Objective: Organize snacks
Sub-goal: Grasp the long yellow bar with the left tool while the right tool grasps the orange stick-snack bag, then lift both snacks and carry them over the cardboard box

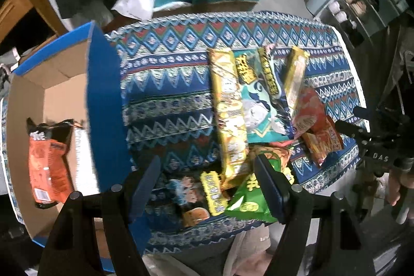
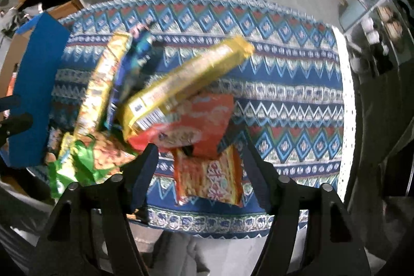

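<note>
Cloth [image 2: 284, 84] bare rightward – edge [image 2: 348, 95] (white).

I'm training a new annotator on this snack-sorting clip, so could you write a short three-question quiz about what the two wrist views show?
1. True or false: the cardboard box already holds an orange packet.
2. Multiple choice: in the right wrist view, what lies between the right gripper fingers? A) a green bag B) a small orange noodle packet C) a blue tin
3. Short answer: what covers the table?

Key
1. True; the packet lies on the box floor.
2. B; the jaws stand apart on either side of it, not pressing it.
3. A patterned blue cloth, with the snack pile on it.
</note>
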